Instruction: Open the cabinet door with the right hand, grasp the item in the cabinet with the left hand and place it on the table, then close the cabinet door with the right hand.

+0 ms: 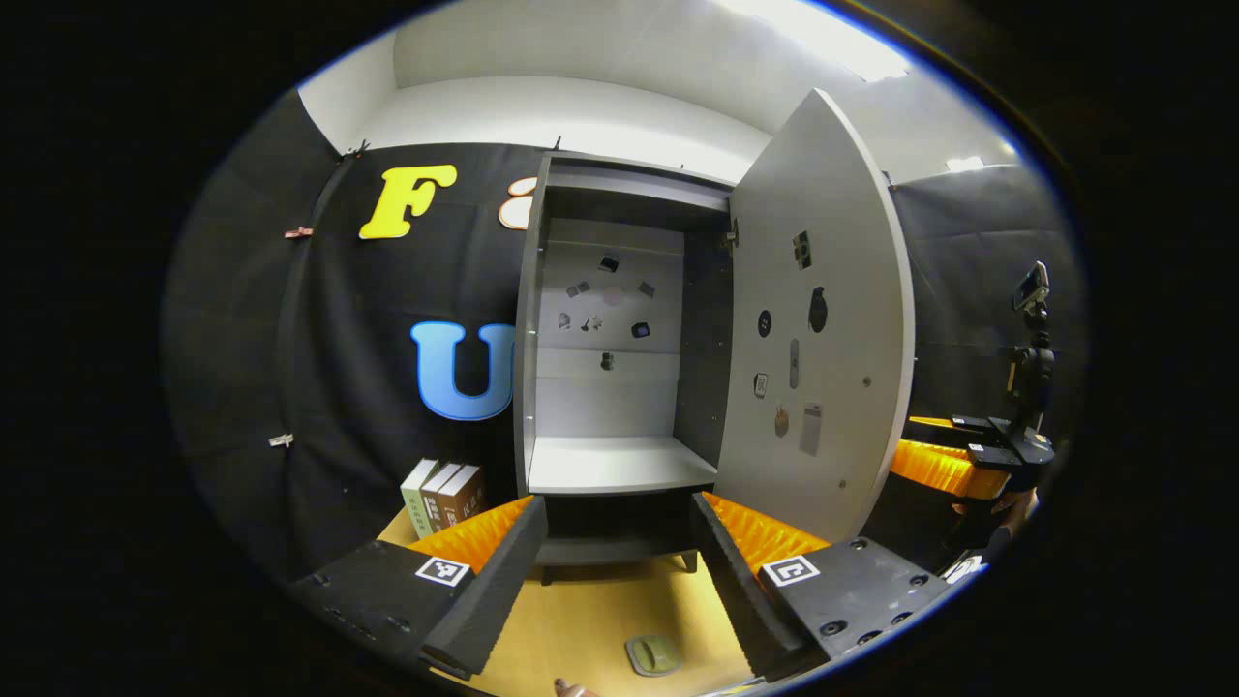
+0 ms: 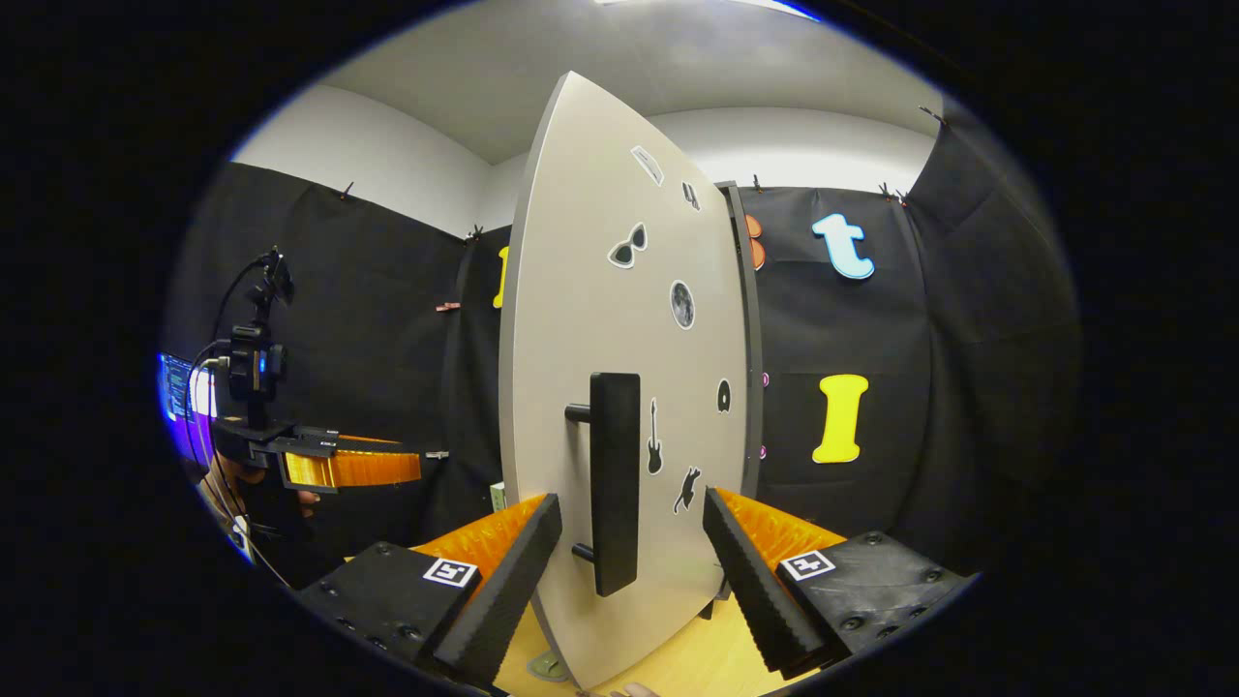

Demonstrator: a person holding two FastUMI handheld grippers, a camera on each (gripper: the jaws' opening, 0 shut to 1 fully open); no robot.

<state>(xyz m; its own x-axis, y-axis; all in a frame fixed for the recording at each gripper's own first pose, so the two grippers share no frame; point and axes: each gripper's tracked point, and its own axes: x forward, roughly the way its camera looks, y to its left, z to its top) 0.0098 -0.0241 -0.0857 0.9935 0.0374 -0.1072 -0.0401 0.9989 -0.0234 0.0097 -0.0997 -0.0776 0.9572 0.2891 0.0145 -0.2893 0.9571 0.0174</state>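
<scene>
A: Start with what's closest. What is the left gripper doing?

B: Its jaws stand wide apart with nothing between them, hanging above the worktop and pointing straight into the open cabinet. I'd judge it is empty because the item has already been set down.

A: Where is that item?

B: A small flat greenish thing lies on the worktop just below the left gripper, in front of the cabinet. I take it to be the item from the cabinet, though I can't tell what it is. The shelf is bare; only small stickers show on the back wall.

A: And the right gripper?

B: Also spread wide, its fingers flanking the door's dark bar handle without touching it. The handle sits between them, which looks like a line-up for grasping or pushing the cabinet door closed.

A: Why is the door where it is?

B: It stands swung well out from the cabinet, giving the left gripper free access to the shelf. With the shelf cleared, closing seems to be the remaining step.

A: Anything further back?

B: Three books stand on the worktop left of the cabinet, against the black cloth wall. In the left gripper view the right gripper shows past the door's edge, in a hand.
</scene>
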